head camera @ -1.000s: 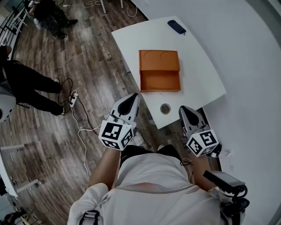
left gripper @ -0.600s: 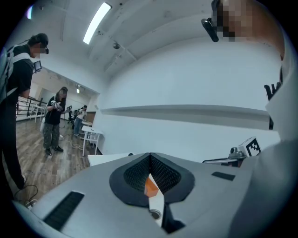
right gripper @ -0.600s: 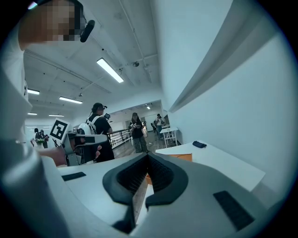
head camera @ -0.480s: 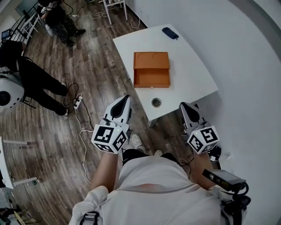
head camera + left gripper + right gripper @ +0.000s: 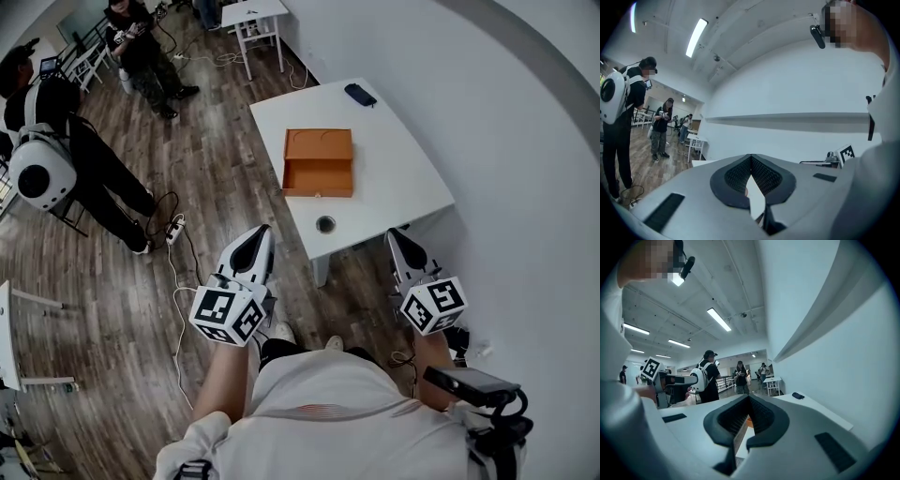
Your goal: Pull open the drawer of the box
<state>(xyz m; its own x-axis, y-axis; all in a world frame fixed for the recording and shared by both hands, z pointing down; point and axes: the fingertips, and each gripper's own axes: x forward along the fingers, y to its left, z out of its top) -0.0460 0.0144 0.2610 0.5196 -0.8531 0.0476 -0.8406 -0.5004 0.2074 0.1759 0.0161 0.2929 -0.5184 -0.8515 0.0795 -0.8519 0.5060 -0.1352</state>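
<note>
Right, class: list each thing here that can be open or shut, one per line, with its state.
drawer of the orange box: pulled open, nothing visible inside
left hand-held gripper: shut, empty, short of the white table
right hand-held gripper: shut, empty, short of the table

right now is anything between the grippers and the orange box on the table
Only a small round thing sits near the table's front edge, just before the box's open drawer; cup or hole, I cannot tell. Nothing else visible stands between the left gripper or right gripper and the box.
</note>
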